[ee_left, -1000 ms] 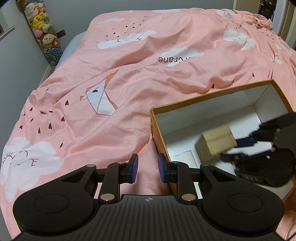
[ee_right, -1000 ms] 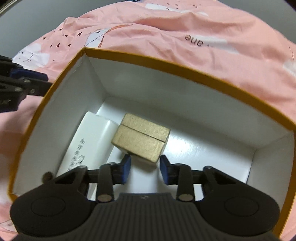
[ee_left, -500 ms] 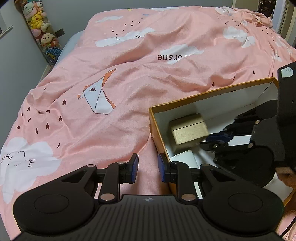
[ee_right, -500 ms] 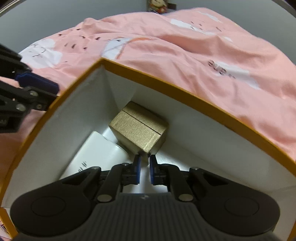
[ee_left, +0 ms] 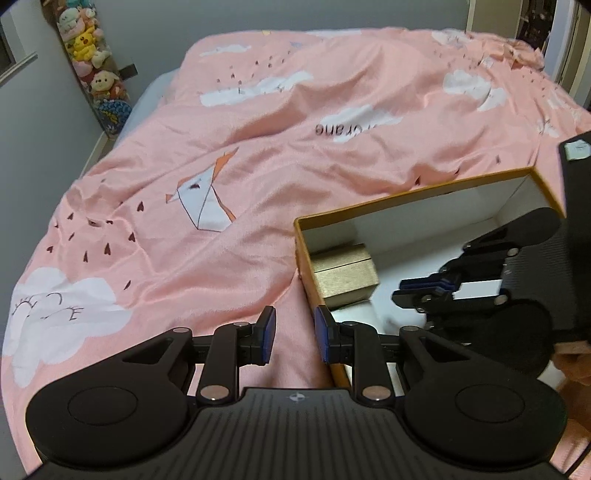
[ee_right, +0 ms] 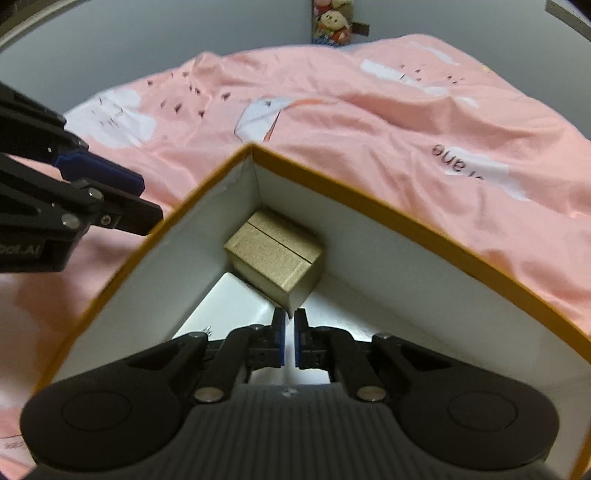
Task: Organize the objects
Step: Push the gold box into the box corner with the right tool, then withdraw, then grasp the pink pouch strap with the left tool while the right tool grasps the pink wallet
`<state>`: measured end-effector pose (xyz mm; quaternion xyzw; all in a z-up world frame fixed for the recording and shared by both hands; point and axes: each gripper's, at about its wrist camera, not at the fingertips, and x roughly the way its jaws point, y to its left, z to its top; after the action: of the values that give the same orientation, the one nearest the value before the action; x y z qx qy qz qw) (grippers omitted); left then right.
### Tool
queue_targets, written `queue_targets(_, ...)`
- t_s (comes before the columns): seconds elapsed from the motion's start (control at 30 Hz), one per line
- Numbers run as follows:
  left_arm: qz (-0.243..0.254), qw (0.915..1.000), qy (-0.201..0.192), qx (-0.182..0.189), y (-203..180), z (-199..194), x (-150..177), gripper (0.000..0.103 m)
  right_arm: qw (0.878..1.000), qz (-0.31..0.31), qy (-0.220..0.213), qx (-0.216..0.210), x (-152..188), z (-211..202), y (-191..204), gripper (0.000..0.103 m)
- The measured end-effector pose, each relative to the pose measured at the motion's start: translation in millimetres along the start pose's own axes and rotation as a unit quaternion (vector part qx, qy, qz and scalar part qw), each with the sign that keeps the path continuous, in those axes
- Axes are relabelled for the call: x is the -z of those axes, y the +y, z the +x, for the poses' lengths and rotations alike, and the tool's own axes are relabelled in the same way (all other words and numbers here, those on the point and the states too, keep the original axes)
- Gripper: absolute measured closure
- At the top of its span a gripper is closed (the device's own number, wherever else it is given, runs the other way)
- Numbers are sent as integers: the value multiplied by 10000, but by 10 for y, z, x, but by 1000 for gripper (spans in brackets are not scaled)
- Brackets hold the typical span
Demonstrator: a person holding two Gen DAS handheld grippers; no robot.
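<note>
An open orange box with white inside walls [ee_left: 417,197] [ee_right: 399,225] lies on the pink bed. A small gold box [ee_left: 345,275] [ee_right: 275,254] sits in its corner, resting partly on a white packet [ee_right: 236,299] on the floor of the box. My right gripper [ee_right: 290,325] is inside the orange box with its jaws nearly closed, just short of the gold box's near corner and holding nothing; it also shows in the left wrist view [ee_left: 428,290]. My left gripper [ee_left: 293,330] is open and empty over the bedcover, just outside the orange box's near left wall.
The pink cloud-print bedcover [ee_left: 258,147] is rumpled around the box. Stuffed toys [ee_left: 92,62] hang on the grey wall at the far left. A doorway or shelf shows at the far right [ee_left: 535,22].
My right gripper closed, pushed the gold box into the corner of the orange box, then drew back a little. The left gripper stayed put.
</note>
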<state>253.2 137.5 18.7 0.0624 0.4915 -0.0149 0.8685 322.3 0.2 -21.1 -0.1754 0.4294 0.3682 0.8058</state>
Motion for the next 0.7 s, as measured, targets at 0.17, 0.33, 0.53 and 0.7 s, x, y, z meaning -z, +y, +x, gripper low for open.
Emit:
queue_targets(0.17, -17, 9989, -436, 150, -181, -454, 179, 74, 9986, 314, -431, 15, 200, -598, -14, 92)
queue_targets(0.33, -209, 9958, -757, 477, -397, -860, 512, 74, 9957, 581, -720, 92, 584, -1208, 3, 71)
queue_targets(0.53, -325, 9920, -584, 1070, -693, -974, 938, 74, 9938, 854, -638, 310, 1214, -1594, 33, 64)
queue_targets(0.7, -671, 9797, -135, 1885, -897, -835, 1253, 74, 9867, 1569, -237, 343, 1774, -1664, -71, 64)
